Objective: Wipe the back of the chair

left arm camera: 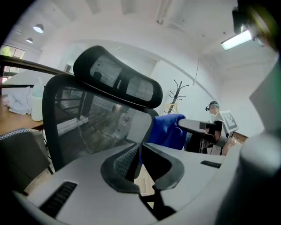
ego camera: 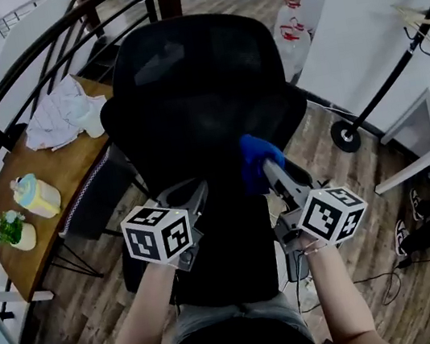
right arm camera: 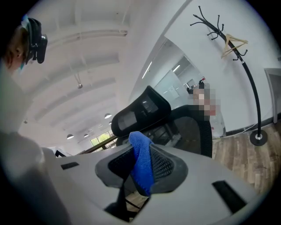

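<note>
Currently the right gripper (ego camera: 274, 173) is clamped on the cloth (ego camera: 255, 156), whose free end points at the chair back (ego camera: 193, 89) just ahead. I can't tell if they touch. The back stands upright, headrest (left arm camera: 116, 81) on top, rear face toward the person. The left gripper (ego camera: 194, 195) is low and left, jaws together, empty.

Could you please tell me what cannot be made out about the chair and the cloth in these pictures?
- Head view: the chair's seat and base, hidden behind its backrest.
- Head view: whether the blue cloth touches the backrest; seen from above, the gap cannot be judged.
- Left gripper view: the backrest's lower part, covered by the left gripper's own body.
- Right gripper view: the same, behind the right gripper, shut on the cloth.
</note>
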{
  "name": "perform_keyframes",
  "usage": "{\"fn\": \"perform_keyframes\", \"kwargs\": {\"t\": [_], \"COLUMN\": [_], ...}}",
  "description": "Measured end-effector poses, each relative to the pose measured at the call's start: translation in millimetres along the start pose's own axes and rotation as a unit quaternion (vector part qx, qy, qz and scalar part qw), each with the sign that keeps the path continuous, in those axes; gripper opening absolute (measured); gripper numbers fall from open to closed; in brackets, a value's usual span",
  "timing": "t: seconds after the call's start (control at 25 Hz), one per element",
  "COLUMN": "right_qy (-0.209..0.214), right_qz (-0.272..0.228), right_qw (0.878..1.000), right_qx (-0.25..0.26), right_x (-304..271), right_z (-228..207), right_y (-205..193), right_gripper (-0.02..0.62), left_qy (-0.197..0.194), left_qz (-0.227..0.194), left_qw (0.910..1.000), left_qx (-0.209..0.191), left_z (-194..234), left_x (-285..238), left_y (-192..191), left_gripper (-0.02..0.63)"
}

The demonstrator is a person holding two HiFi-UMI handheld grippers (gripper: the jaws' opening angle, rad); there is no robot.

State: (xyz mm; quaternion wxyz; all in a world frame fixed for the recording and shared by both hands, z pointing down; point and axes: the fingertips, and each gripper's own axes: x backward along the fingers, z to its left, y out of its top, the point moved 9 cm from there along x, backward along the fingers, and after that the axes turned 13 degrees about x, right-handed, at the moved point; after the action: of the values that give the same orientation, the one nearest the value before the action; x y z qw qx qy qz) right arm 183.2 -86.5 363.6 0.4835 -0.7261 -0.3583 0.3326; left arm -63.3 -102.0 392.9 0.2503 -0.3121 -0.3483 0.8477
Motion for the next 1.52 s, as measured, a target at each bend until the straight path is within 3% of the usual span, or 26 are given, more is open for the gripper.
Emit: {"fn": "perform_keyframes", "kwargs": {"t": [0.2,0.52,0.76,1.12,1.52], "right_qy": [0.014,0.045,0.061,0.071,0.085], "right_qz": [-0.015,-0.029,-0.033,-0.010,-0.007], "right_qw": [0.999,0.998,0.997,0.997,0.996], "right_qx": [0.038,0.038,0.027,0.013,0.017], "right_x": [6,11,14,15,13], "right_z": [27,54,66,73,81], "right_y": [10,10,1,-19,-22], "right_gripper": [0.106,0.106,0.106,0.106,0.103], "left_qy": [-0.005,-0.037,-0.030,-0.016,-0.004], "left_qz": [-0.036,-0.115,-0.110,-0.078,-0.074], "left_qw": [0.9993,0.9922,0.9919,0.9962,0.9973], "left_qx": [-0.007,-0.032,-0.056,-0.034,-0.006], "left_z": [-10,-24,-33,-30,-24], "left_x": [24,56,64,66,69], "left_y": [12,22,14,-7,-16], "left_gripper": [0.032,0.032,0.032,0.032,0.032]}}
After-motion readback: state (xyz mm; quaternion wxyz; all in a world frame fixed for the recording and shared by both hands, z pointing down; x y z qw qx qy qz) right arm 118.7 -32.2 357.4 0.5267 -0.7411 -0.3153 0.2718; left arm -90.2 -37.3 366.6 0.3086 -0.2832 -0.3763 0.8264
